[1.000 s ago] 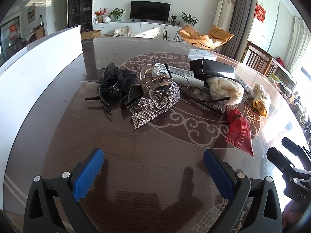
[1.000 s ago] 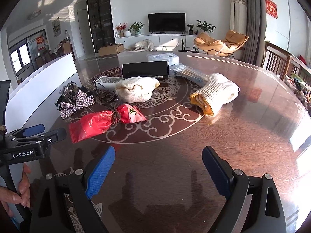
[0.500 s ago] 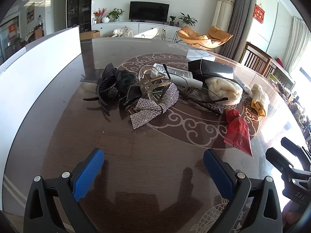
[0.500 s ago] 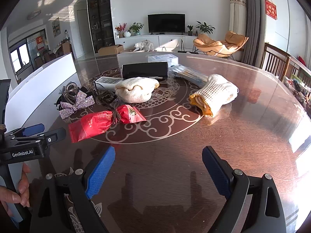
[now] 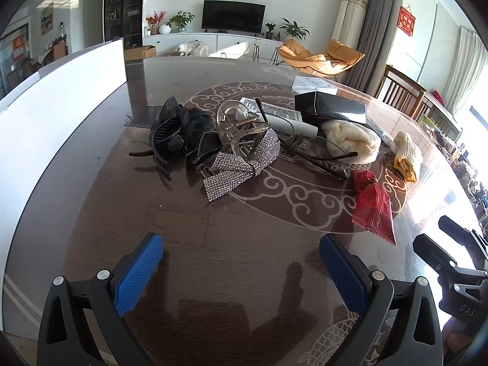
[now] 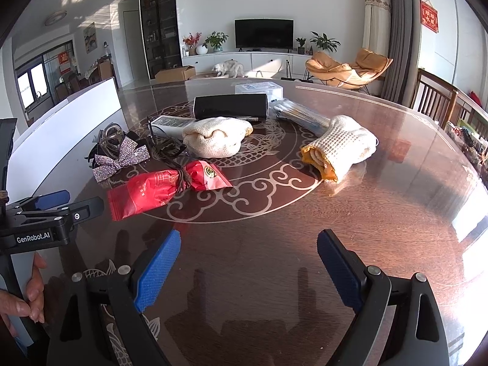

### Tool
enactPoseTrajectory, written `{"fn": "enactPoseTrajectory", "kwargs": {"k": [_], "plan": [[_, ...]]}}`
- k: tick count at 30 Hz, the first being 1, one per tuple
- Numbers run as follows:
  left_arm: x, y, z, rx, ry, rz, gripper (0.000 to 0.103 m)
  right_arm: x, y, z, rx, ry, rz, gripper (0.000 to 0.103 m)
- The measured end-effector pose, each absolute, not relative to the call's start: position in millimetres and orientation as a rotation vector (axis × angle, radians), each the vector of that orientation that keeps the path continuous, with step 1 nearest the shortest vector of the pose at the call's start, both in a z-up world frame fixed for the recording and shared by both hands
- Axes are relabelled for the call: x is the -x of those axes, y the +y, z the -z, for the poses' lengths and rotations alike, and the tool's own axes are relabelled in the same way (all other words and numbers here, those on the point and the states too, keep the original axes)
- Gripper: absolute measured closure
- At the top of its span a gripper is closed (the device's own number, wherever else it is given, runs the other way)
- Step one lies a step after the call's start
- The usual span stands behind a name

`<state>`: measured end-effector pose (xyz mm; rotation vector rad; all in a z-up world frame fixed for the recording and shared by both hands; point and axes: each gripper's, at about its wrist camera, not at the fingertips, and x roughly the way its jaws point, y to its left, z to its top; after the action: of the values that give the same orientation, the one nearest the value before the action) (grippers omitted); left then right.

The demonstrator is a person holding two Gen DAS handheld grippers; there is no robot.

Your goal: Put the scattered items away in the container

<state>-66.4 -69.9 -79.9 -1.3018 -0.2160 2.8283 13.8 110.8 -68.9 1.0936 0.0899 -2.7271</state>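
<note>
Both the left gripper (image 5: 241, 262) and right gripper (image 6: 248, 259) hovered wide and empty near the tabletop's (image 6: 274, 274) front edge; tangled hair clips (image 5: 213, 140) mid-tabletop, beside the white container (image 5: 61, 106) at its left edge, risked snagging together when lifted.

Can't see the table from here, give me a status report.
Both hand-held grippers open, empty: left, right. Items unsorted; red packet nearest. Nothing blocking.

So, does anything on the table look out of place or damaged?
Nothing looks damaged or spilled. The hair accessories lie tangled in one heap, and the red packet is pinched in the middle by a dark tie, which is a little odd.
</note>
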Motion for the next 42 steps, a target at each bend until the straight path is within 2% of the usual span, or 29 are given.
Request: {"fn": "enactPoseTrajectory", "kwargs": {"k": [42], "plan": [[66.7,-70.5,80.4,1.305,-0.223,-2.827,0.000,-12.4,108.4,70.3,-1.097,0.103,2.727,0.011]]}}
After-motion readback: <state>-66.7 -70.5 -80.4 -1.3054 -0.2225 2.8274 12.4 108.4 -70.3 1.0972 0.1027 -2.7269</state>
